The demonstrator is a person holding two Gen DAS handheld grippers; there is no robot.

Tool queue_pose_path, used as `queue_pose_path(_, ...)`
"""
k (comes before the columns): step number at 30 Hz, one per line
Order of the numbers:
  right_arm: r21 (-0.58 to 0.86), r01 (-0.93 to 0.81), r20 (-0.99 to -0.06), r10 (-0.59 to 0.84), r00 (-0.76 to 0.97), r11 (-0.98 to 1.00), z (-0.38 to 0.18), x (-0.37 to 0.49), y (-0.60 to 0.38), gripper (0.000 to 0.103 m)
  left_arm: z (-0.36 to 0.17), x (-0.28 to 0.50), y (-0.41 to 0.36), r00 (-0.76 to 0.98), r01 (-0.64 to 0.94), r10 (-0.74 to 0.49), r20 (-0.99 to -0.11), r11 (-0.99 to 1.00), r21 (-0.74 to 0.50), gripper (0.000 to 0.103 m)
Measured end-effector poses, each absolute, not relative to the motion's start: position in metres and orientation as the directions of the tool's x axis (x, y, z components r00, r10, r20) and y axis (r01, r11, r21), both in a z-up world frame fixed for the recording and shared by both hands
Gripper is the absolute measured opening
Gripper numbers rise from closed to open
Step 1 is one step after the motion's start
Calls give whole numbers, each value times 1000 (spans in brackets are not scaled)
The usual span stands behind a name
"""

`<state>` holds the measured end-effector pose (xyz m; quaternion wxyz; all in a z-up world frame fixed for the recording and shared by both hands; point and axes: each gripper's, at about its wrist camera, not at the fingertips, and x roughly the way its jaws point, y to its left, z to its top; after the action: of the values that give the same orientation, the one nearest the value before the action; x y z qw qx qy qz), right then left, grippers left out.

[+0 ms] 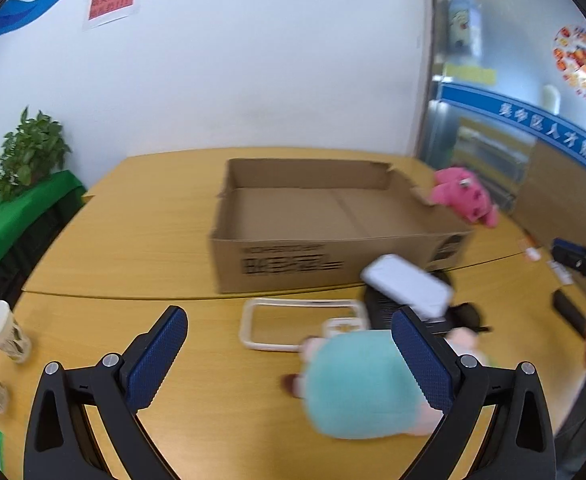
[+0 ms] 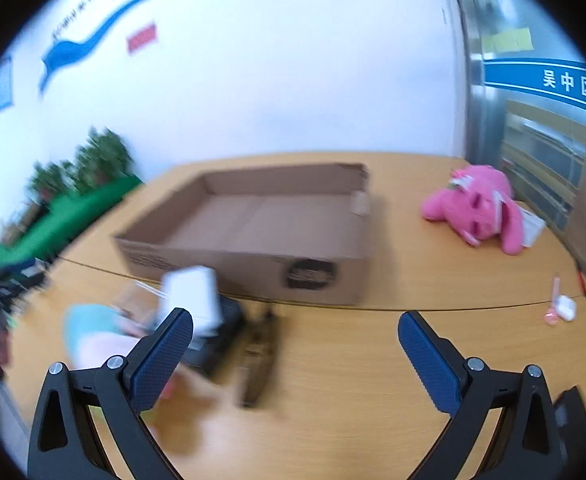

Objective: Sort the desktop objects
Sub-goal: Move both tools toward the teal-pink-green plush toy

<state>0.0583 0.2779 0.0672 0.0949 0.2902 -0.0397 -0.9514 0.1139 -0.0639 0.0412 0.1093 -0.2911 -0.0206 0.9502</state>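
An open cardboard box [image 1: 293,216] [image 2: 253,236] sits on the wooden desk, nothing visible inside. In front of it lie a teal and pink plush toy [image 1: 357,384] [image 2: 89,332], a white rectangular frame [image 1: 301,324], a white box [image 1: 409,284] [image 2: 191,296] on a black item [image 1: 381,308] [image 2: 225,340], and a dark elongated object [image 2: 259,364]. A pink plush toy [image 1: 467,196] [image 2: 477,208] lies right of the box. My left gripper [image 1: 293,360] is open, its right finger [image 1: 421,360] over the teal plush. My right gripper [image 2: 297,360] is open above bare desk.
Paper cups [image 1: 7,336] stand at the desk's left edge, beside a green-covered stand with a plant [image 1: 25,152]. Small white and pink items [image 2: 561,308] lie at the right of the desk. The other gripper [image 1: 585,264] shows at the right. A glass door [image 2: 533,120] stands beyond.
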Motion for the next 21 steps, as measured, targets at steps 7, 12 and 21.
queue_pose_path(7, 88, 166, -533, -187, -825, -982, 76, 95, 220, 102, 53, 156, -16, -791, -279, 329, -515, -944, -174, 103)
queue_pose_path(12, 35, 193, -562, -179, -807, -980, 62, 111, 194, 102, 58, 168, -15, -800, -260, 315, -510, -949, -180, 103)
queue_pose_path(21, 24, 221, -630, -186, -754, -975, 41, 105, 175, 102, 38, 156, -20, -759, -232, 305, -575, -952, -199, 103)
